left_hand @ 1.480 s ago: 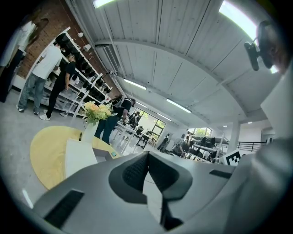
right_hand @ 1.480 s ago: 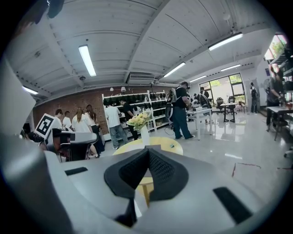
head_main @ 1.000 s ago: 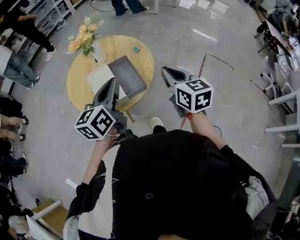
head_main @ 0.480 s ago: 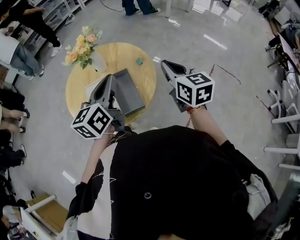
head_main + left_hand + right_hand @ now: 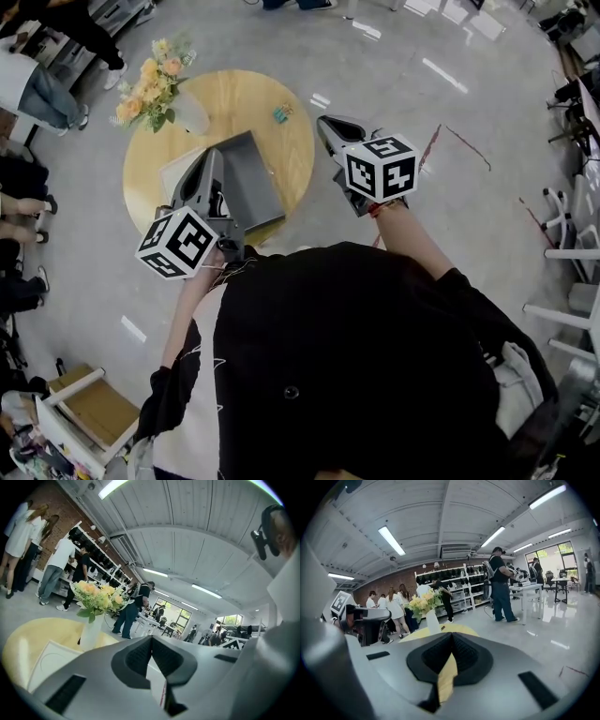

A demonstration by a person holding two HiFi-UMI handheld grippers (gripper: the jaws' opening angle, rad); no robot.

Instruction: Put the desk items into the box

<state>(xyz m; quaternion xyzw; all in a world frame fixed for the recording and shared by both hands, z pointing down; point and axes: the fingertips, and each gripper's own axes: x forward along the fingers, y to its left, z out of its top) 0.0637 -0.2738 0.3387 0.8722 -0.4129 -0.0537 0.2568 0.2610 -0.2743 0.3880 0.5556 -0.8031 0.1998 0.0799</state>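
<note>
A round wooden table (image 5: 253, 98) holds an open grey box (image 5: 246, 183) with a white lid (image 5: 183, 172) beside it. A small teal item (image 5: 282, 113) lies near the table's far right rim. My left gripper (image 5: 212, 159) hovers shut and empty over the lid and the box's left side. My right gripper (image 5: 328, 124) is shut with nothing in it, just off the table's right edge. In the left gripper view the left gripper (image 5: 151, 640) has its pads together, with the lid (image 5: 49, 658) below. The right gripper (image 5: 451, 640) points level past the table (image 5: 457, 629).
A vase of yellow and pink flowers (image 5: 150, 80) stands at the table's far left. People stand and sit along the left wall by shelves (image 5: 37, 84). White chairs (image 5: 572, 253) are at the right. A wooden crate (image 5: 89, 412) lies on the floor behind me.
Both grippers have moved forward toward the table, still shut. The left now hangs over the lid and box, and the right tip is nearer the table's right rim.
</note>
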